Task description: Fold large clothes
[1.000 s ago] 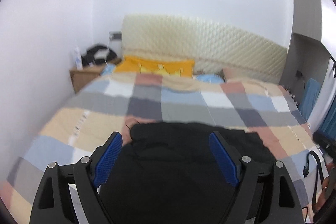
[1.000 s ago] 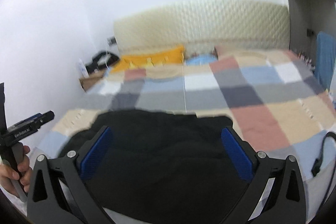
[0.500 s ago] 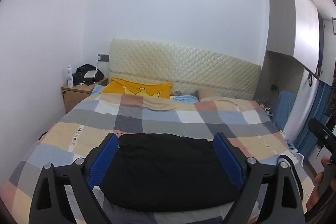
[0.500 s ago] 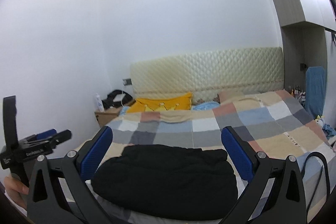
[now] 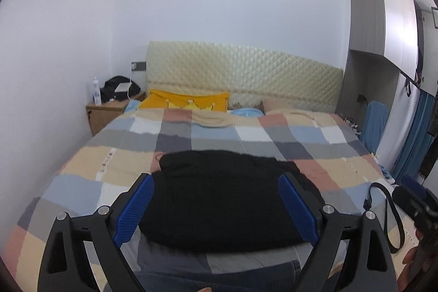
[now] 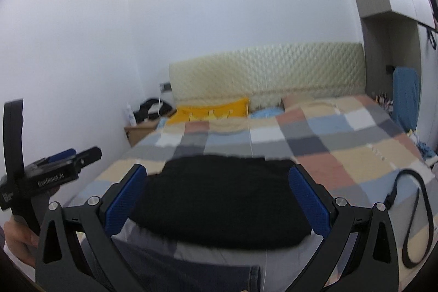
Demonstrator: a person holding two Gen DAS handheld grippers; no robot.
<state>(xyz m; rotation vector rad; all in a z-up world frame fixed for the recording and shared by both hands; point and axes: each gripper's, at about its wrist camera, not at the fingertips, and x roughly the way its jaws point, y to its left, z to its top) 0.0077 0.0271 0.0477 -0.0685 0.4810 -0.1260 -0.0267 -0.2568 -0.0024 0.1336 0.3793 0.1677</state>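
Both grippers are held spread wide and empty — the left gripper (image 5: 216, 207) and the right gripper (image 6: 217, 200) each with the black garment (image 5: 219, 199) lying ahead, framed between the fingers, on the checked bedspread (image 5: 82, 168). One garment is counted, two pillows. It is judged soft, limp and bulky — best pinched at its near corners.

One black garment (image 5: 224, 196), one yellow pillow (image 5: 186, 101), one nightstand (image 5: 106, 115), two grippers (image 5: 216, 207)

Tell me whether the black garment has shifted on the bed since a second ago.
Cannot tell. The black garment covers roughly the same checks of the quilt; the cameras moved, not clearly the garment.
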